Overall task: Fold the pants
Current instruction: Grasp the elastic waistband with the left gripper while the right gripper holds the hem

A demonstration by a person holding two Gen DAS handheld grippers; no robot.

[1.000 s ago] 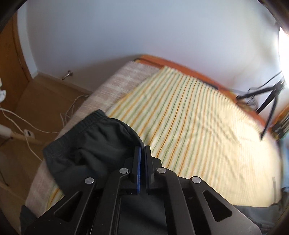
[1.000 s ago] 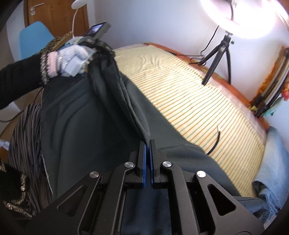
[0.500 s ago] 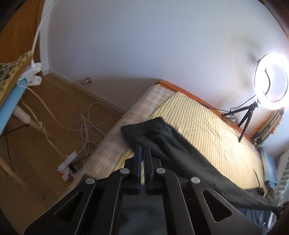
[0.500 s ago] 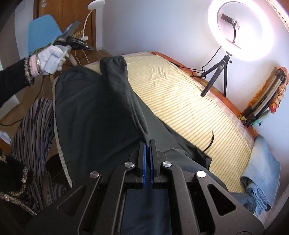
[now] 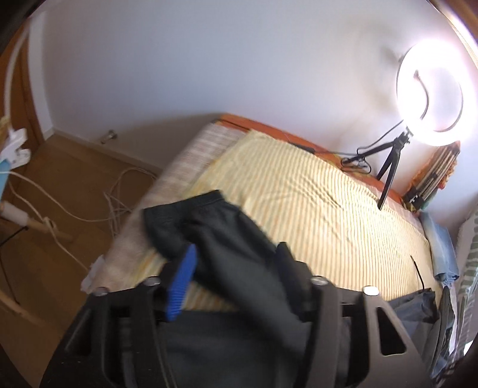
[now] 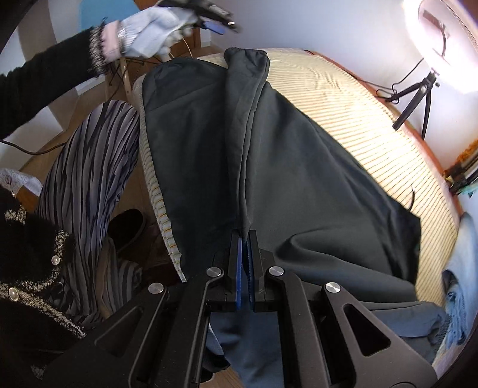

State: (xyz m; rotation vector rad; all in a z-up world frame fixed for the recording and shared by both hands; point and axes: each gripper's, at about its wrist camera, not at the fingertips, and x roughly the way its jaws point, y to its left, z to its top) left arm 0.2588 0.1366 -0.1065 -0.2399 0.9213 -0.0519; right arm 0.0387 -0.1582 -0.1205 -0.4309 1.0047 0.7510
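Note:
Dark green pants lie spread over the yellow striped bed, with a folded ridge running from the waistband down to my right gripper. That gripper is shut on the ridge's near end. In the left wrist view the pants rest on the bed's near corner, waistband toward the floor. My left gripper hovers above them with jaws opening. The cloth shows between the fingers, but the blue pad does not press it. A gloved hand holds the left gripper above the bed.
A lit ring light on a tripod stands at the bed's far side. Blue jeans lie at the right end. White cables trail on the wooden floor. The person's striped leg and a slipper are beside the bed.
My left gripper has opened, let go of the waistband and pulled up and away, and the pants settled on the bed. My right gripper stayed shut on the fold and shifted sideways.

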